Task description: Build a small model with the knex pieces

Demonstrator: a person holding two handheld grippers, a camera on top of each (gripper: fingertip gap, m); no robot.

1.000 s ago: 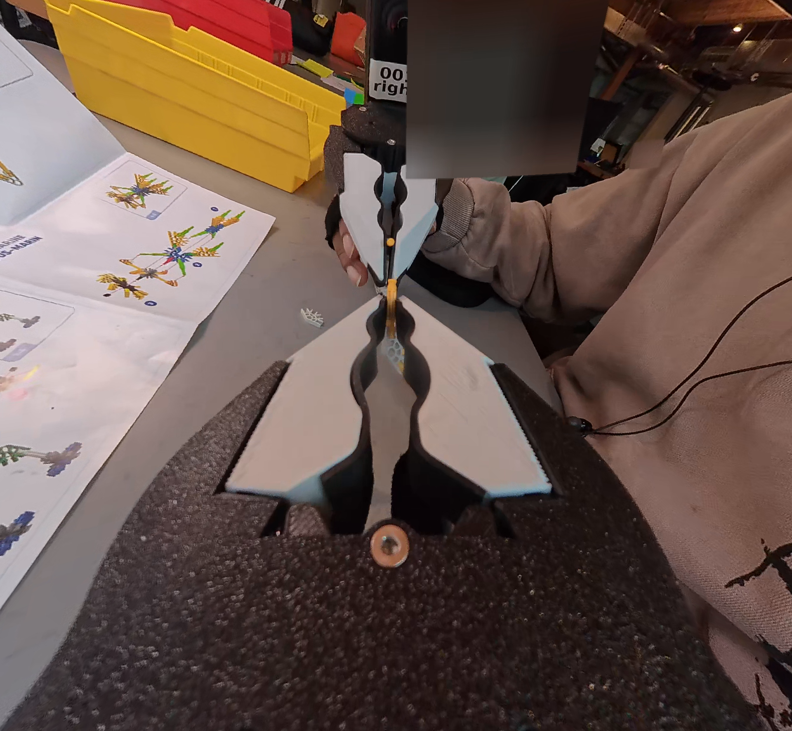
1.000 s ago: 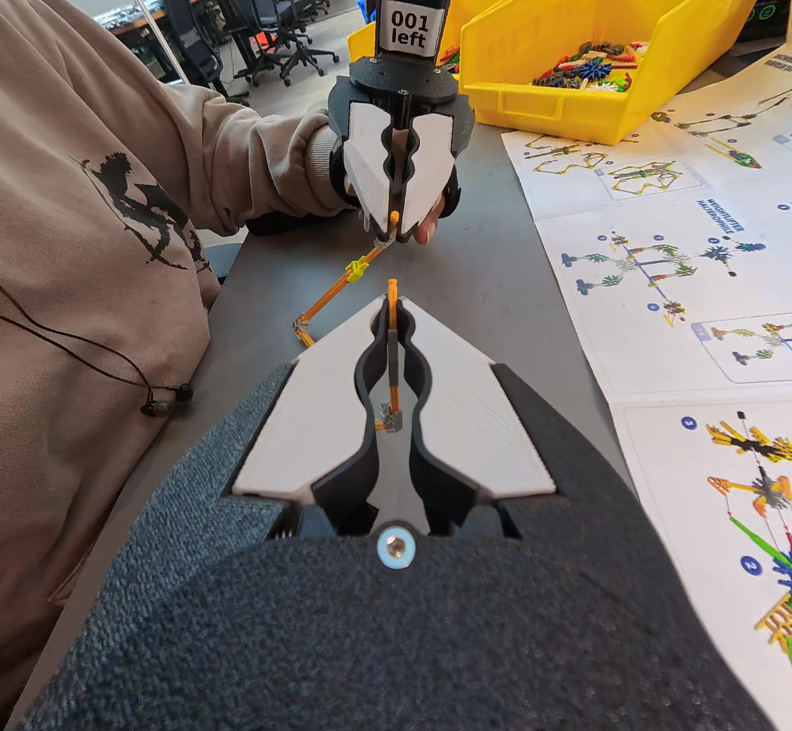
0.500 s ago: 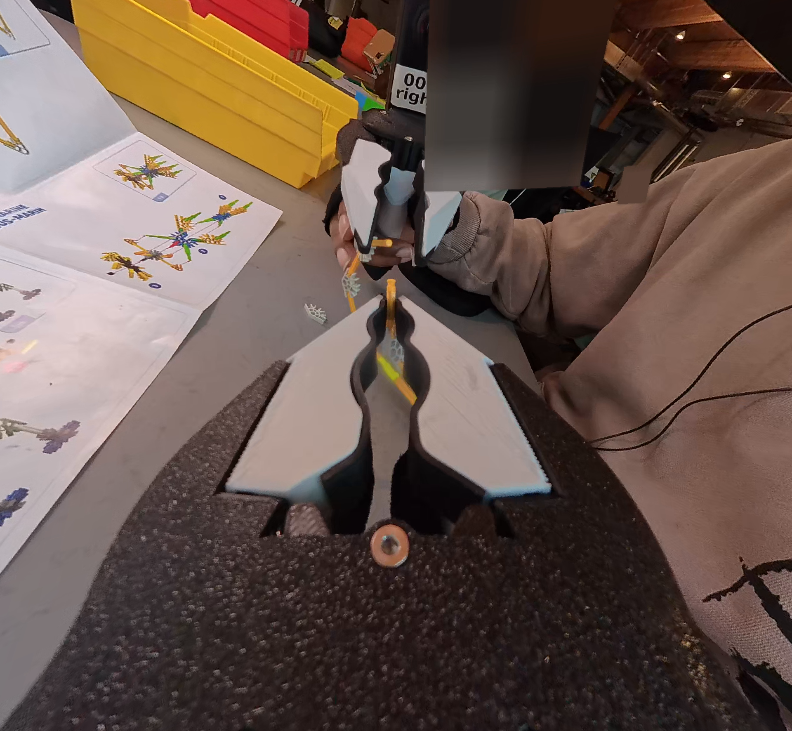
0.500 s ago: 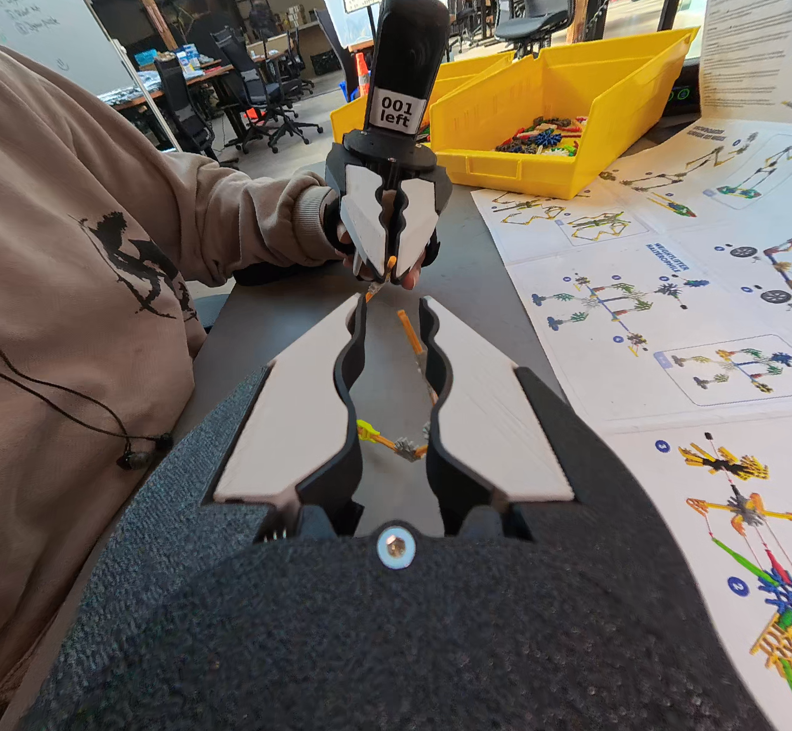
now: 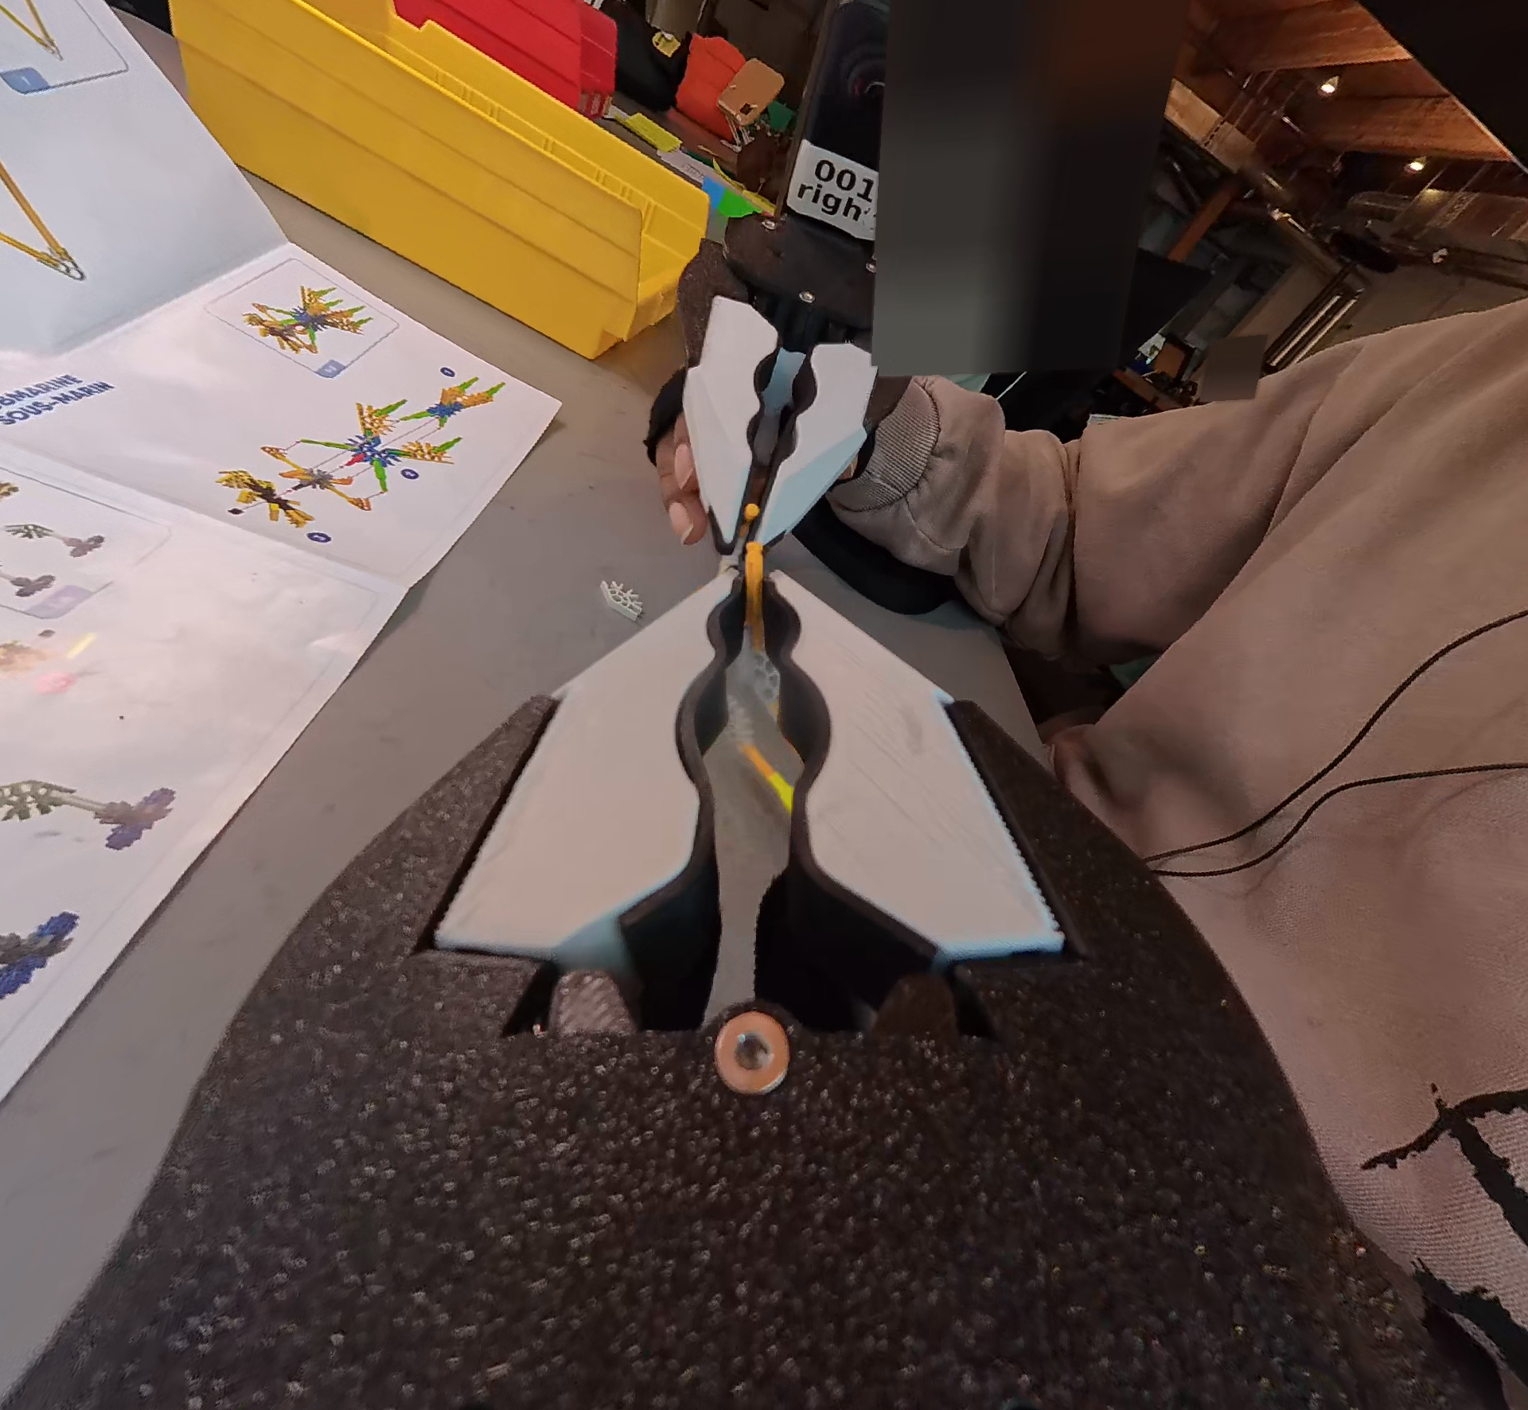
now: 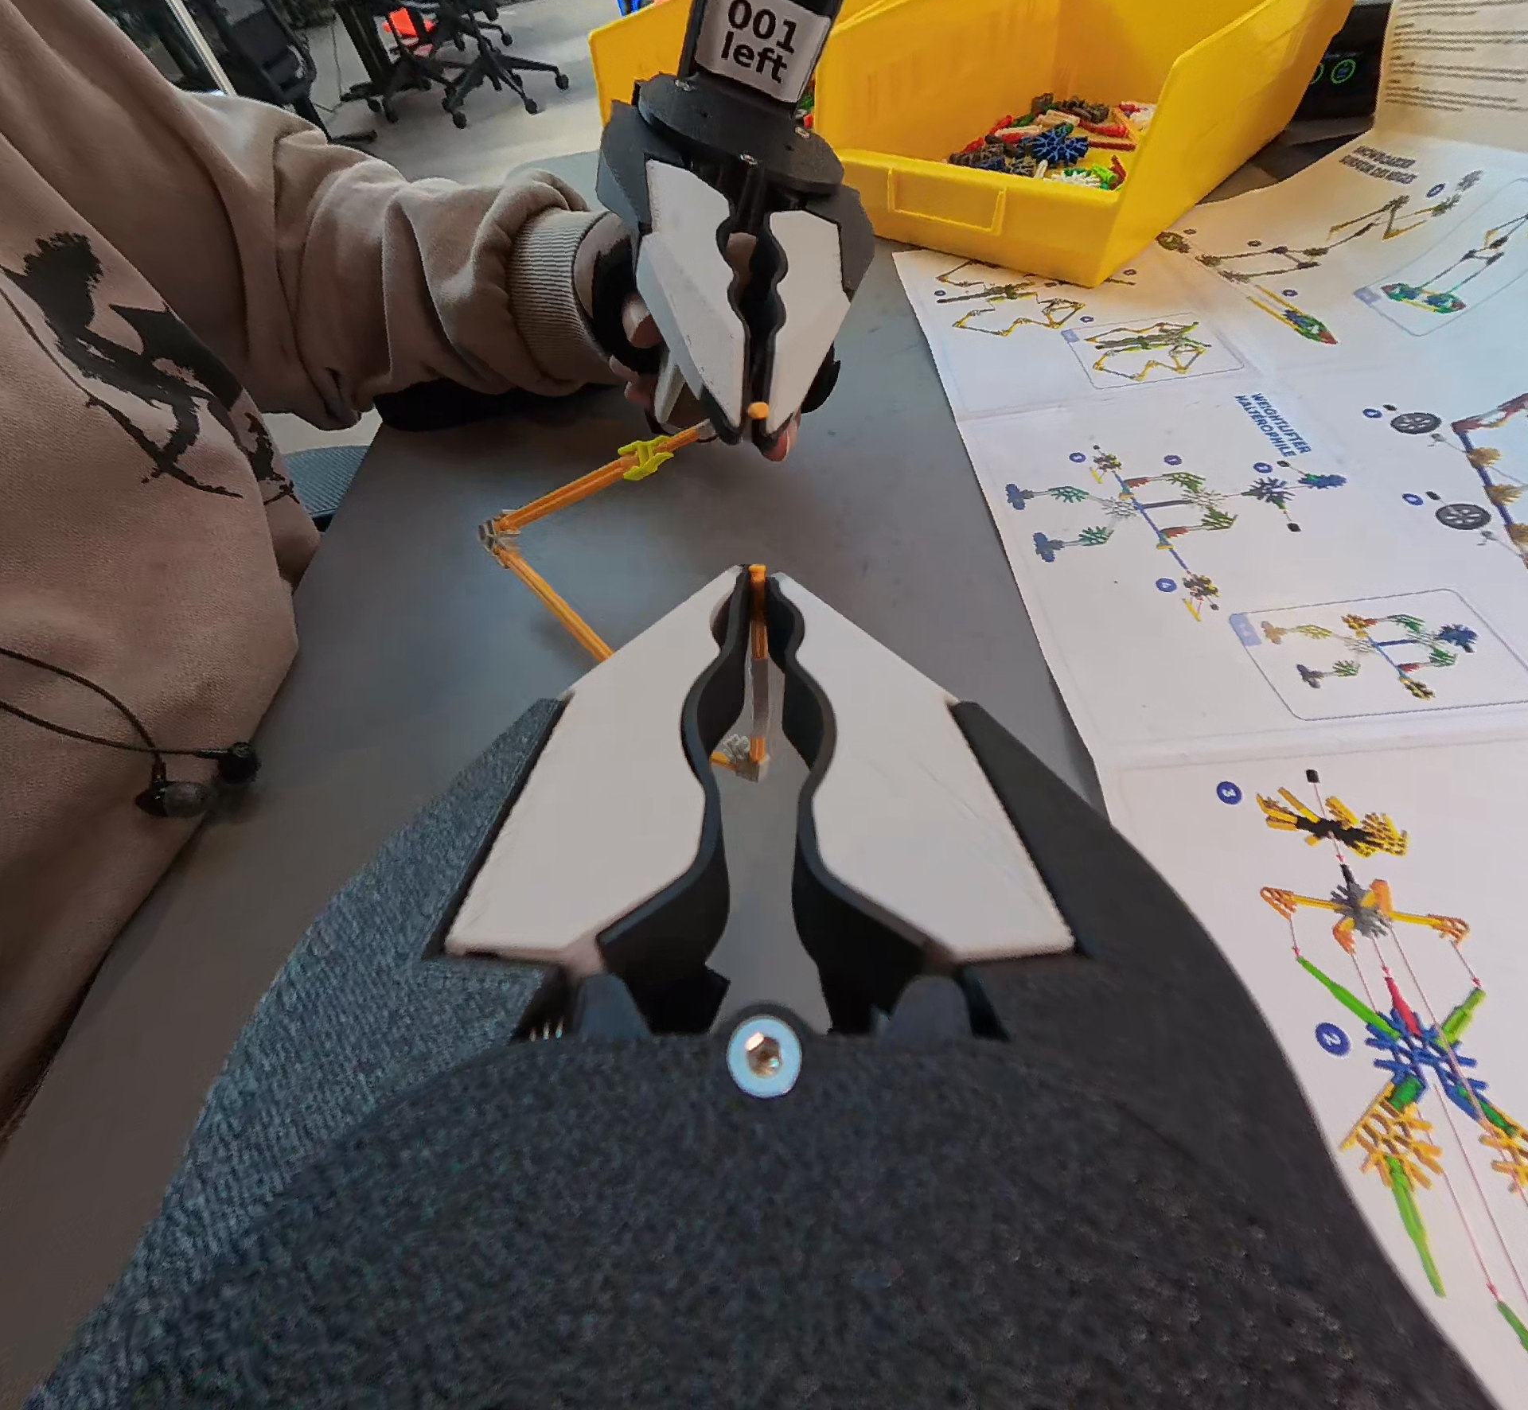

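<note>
The left gripper (image 5: 748, 585) has its fingers (image 5: 628, 750) closed on one end of an orange rod chain (image 6: 570, 494). In the right wrist view that chain runs from the left gripper (image 6: 748, 420) down and left past a yellow-green clip (image 6: 643, 457) to a grey corner connector (image 6: 496, 531), then back toward the near right, where it passes under the right gripper's white finger. It is slung above the grey surface (image 6: 827, 510).

The right gripper (image 6: 754, 572) is clamped on a separate short orange rod (image 6: 757, 618), whose long axis lies straight along the fingers and points at the left gripper. A small pale connector (image 6: 740, 758) sits at its near end.

The two rod tips face each other nearly on one line, near but apart. In the left wrist view the right gripper (image 5: 748, 535) appears just beyond the left tips.

A loose white connector (image 5: 622, 597) lies on the surface to the left, beside the instruction sheets (image 5: 248, 461) and a yellow bin (image 5: 430, 155).
</note>
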